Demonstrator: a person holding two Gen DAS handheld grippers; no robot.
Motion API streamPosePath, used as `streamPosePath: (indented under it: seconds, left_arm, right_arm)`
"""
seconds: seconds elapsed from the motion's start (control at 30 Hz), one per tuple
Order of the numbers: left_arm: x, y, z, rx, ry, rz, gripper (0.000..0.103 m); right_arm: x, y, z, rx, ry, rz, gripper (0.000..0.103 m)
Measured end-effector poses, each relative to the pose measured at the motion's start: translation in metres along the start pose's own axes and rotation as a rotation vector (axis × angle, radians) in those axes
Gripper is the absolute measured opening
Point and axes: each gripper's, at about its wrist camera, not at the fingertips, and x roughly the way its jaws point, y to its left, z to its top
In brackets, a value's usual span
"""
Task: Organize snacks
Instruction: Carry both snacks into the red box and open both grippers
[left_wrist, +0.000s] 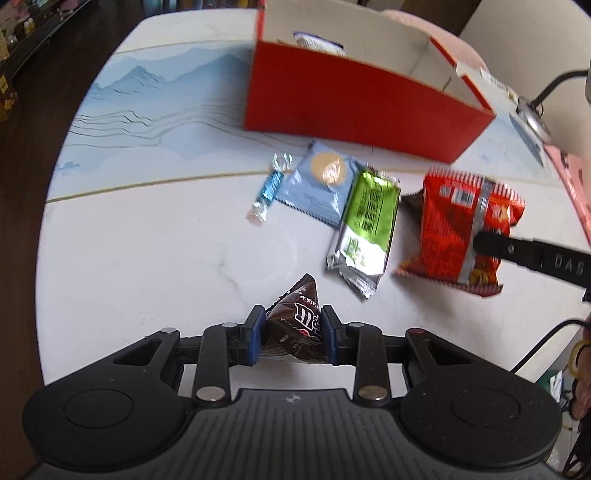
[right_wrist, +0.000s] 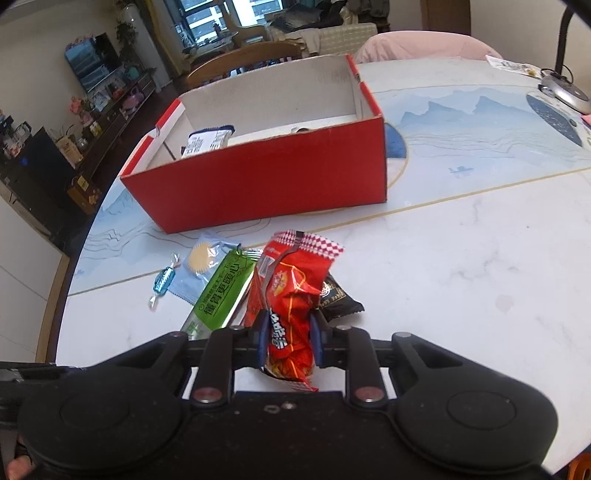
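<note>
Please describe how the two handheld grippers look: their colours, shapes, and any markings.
Both are matte black. The left gripper and right gripper each have blue pads on two fingers, hinged links with silver and red pins, round side discs and a ribbed body. One finger bears white letters "DAS".

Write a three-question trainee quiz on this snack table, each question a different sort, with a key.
1. True or false: the left gripper is shut on the brown triangular chocolate pouch.
2. What does the right gripper hold? A) green foil sachet B) crinkled red snack bag C) blue twist-wrapped candy
3. Fill in: the white-and-navy packet lies inside the open red cardboard ____.

Key: 1 true; 2 B; 3 box.
</note>
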Motion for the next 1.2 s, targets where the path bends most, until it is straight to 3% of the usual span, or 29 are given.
streamPosePath:
  seconds: [0.3,0.63,0.97,1.2]
  left_arm:
    - [-0.029,0.007,0.008,-0.016,-0.068,-0.03,0.032]
    - [-0.065,-0.001,0.029,0.019,-0.149,-0.066,0.032]
    - [-0.093,-0.021,0.072,0.111,-0.244,-0.063,0.032]
    - [-0.1,-0.034,0.112,0.137,-0.293,-0.04,0.032]
  right_arm:
    - [-0.024,0.011,-0.001,-0.019,-0.051,-0.003,0.021]
    - [-0.061,0.026,0.02,-0.056,-0.136,0.014,0.021]
    - [-0.077,0.031,0.063,-0.058,-0.238,0.008,0.021]
    - [-0.067,0.029,0.104,-0.077,-0.272,0.008,0.021]
